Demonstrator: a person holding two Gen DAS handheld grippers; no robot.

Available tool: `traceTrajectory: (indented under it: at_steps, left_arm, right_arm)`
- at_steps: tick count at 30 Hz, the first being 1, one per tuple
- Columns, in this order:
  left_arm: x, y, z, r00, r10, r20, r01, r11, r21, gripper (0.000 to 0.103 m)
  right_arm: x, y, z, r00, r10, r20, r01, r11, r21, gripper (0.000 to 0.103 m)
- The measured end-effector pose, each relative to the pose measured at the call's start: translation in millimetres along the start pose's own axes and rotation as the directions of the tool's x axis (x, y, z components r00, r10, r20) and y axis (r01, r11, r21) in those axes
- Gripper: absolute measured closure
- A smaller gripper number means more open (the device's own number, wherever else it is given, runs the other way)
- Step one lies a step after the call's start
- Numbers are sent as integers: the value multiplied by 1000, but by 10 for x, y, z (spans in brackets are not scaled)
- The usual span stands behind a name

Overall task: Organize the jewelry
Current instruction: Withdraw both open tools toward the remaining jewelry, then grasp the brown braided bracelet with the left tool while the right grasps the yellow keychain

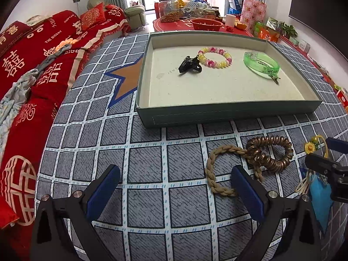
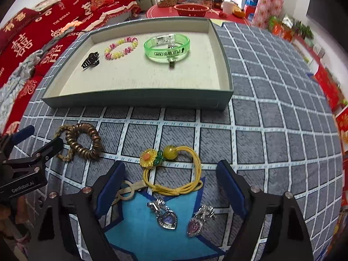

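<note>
A grey-green tray (image 1: 228, 113) (image 2: 134, 102) holds a black claw clip (image 1: 189, 64) (image 2: 90, 59), a pink-and-yellow bead bracelet (image 1: 215, 56) (image 2: 120, 47) and a green bangle (image 1: 261, 65) (image 2: 166, 49). My left gripper (image 1: 175, 170) is open over bare cloth; its right finger crosses a beige braided loop (image 1: 217, 174), beside a copper spiral hair tie (image 1: 269, 154) (image 2: 84, 141). My right gripper (image 2: 170, 165) is open and low, with a yellow flower hair tie (image 2: 174, 174) (image 1: 311, 145) between its fingers but not pressed. Two heart pendants (image 2: 167, 217) (image 2: 198, 221) and a cream ring (image 2: 128, 193) lie nearer the camera.
The checked grey-blue cloth (image 1: 152, 152) has an orange star patch (image 1: 128, 80) left of the tray and a blue star patch (image 2: 141, 228) under the pendants. A red-covered sofa (image 1: 32, 65) runs along the left. A cluttered red table (image 1: 174, 25) stands behind the tray.
</note>
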State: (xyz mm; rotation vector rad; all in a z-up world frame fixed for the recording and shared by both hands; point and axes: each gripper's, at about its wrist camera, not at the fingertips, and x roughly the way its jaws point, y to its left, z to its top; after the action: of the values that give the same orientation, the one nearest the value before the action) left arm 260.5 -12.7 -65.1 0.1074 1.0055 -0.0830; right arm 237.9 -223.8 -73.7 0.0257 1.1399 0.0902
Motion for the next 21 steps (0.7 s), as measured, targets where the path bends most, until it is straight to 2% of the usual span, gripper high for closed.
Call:
traceTrajectory:
  at_steps: [5, 7, 9, 11, 12, 15, 17, 19, 21]
  left_arm:
    - [2, -53, -4, 1000, -24, 5, 24, 1000, -3, 0]
    - [-11, -87, 4, 999, -47, 6, 47, 999, 2, 4]
    - [-25, -118, 14, 997, -76, 6, 76, 997, 17, 14]
    - [-64, -185, 12, 995, -97, 10, 96, 994, 52, 28]
    - [-75, -205, 13, 994, -105, 10, 104, 993, 62, 32]
    - [-111, -263, 6, 993, -122, 7, 121, 989, 82, 46]
    - [-136, -294, 4, 991, -130, 8, 129, 987, 93, 70]
    - [-150, -317, -2, 990, -139, 5, 138, 985, 105, 84]
    - [-167, -308, -17, 988, -156, 4, 155, 983, 101, 84]
  right_arm:
    - [15, 70, 5, 999, -46, 8, 47, 998, -35, 21]
    - [19, 98, 25, 999, -46, 11, 47, 998, -34, 25]
    - [-1, 107, 33, 999, -47, 19, 47, 998, -32, 36]
    - [-22, 106, 36, 999, -48, 23, 49, 999, -24, 51]
    - [-29, 103, 40, 999, -48, 24, 49, 999, -20, 54]
    - [-43, 101, 52, 999, -46, 26, 47, 999, -20, 72]
    - [-53, 85, 44, 999, -42, 27, 43, 999, -13, 79]
    - [-66, 62, 32, 998, -45, 31, 46, 999, -4, 91]
    - [-102, 23, 16, 998, -45, 42, 44, 999, 18, 91]
